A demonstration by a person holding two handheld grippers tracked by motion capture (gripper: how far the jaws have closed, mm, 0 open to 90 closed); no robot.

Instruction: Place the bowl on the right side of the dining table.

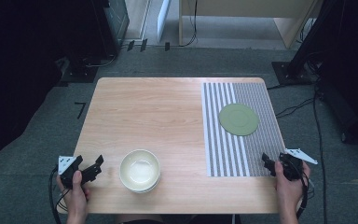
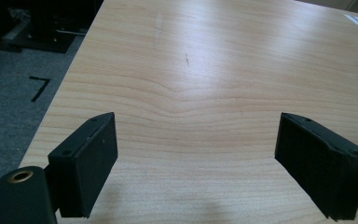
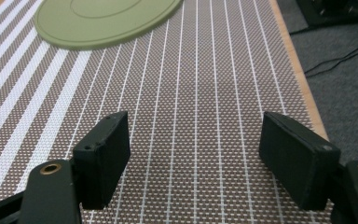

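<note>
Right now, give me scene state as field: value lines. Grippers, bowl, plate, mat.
left gripper: open, nothing between the jaws, near-left corner of table, left of the bowl
right gripper: open, nothing between the jaws, over near-right edge of the mat
bowl: cream, upright, looks empty, near table edge, on bare wood, apart from both grippers
plate: green, flat on the mat, far half
mat: striped placemat, right side of table
contact: neither gripper touches bowl or plate

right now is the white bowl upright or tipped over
Upright: in the high view the white bowl sits on the wooden table with its mouth facing up, and its inside looks empty.
</note>
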